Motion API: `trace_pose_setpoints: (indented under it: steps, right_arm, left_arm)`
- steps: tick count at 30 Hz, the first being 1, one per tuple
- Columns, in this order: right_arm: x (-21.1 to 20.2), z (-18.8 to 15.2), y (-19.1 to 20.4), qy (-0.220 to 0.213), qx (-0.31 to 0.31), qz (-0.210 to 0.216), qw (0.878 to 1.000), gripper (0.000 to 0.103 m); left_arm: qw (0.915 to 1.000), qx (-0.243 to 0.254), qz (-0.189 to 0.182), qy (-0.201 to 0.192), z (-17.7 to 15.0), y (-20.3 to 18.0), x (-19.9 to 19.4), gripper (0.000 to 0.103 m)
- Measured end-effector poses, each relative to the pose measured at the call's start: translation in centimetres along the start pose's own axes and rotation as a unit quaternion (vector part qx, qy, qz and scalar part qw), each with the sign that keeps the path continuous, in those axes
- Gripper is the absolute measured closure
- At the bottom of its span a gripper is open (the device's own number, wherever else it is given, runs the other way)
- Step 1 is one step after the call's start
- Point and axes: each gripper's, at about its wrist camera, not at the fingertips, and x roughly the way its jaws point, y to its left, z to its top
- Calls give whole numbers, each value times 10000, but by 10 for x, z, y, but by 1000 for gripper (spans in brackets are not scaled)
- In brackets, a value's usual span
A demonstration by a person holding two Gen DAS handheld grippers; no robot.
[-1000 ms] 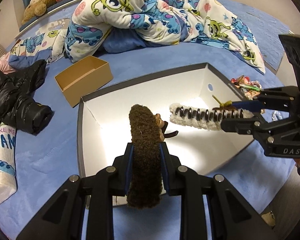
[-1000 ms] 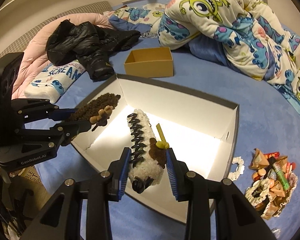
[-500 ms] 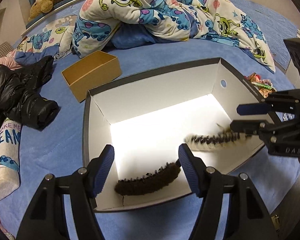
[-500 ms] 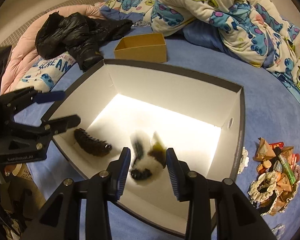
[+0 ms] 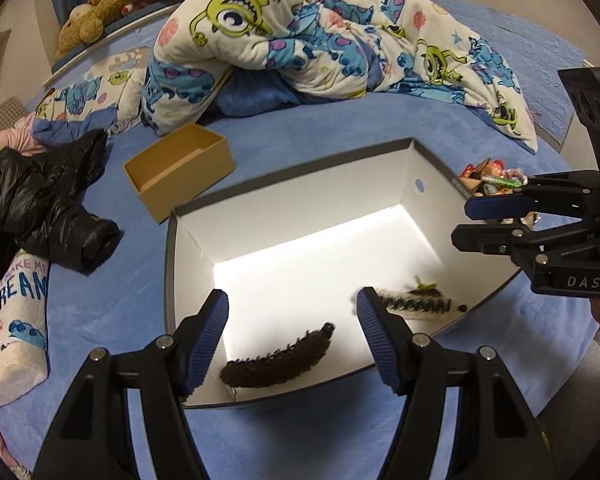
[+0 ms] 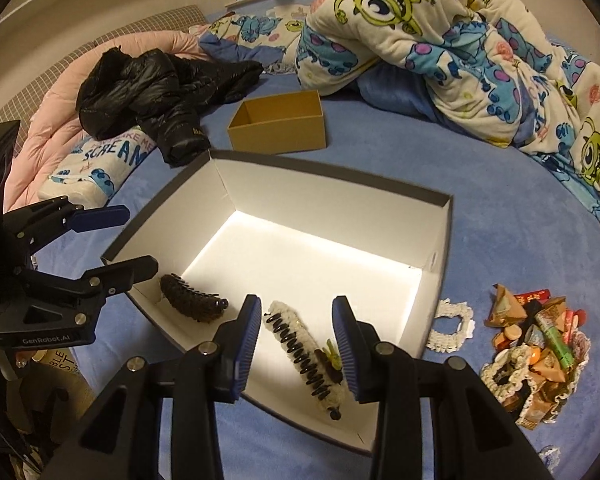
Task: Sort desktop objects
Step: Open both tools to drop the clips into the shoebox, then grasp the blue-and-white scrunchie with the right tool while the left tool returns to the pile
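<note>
A white box with a dark rim stands open on the blue bed cover. A brown fuzzy hair claw lies on its floor by the near wall. A white fuzzy hair claw with black teeth lies beside it, also on the floor. My left gripper hangs open above the brown claw, holding nothing. My right gripper hovers open over the white claw, its pads clear of it.
A small brown cardboard box sits behind the white box. A heap of snack wrappers and lace scrunchies lies to its right, with one white scrunchie against it. A black jacket and a cartoon quilt lie further off.
My left gripper opened and the brown claw dropped to the box floor. The white claw left my right gripper and now lies in the box. Both grippers drew back a little.
</note>
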Motion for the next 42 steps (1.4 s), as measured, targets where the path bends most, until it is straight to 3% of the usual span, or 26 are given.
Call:
trace_pose_setpoints:
  steps: [12, 21, 34, 42]
  right_arm:
    - [-53, -9, -27, -293, 15, -146, 9995, 66]
    - [-101, -37, -74, -475, 178, -440, 9977, 66]
    - [-145, -109, -174, -408, 798, -932, 9916, 66]
    - [-150, -147, -213, -298, 1028, -1061, 9886, 66]
  left_arm:
    - [9989, 281, -248, -271, 30, -62, -28, 35]
    - [9959, 373, -734, -378, 48, -130, -39, 35]
    - [9842, 952, -1447, -362, 52, -244, -23, 35]
    - [9780, 939, -1854, -158, 51, -286, 11, 35]
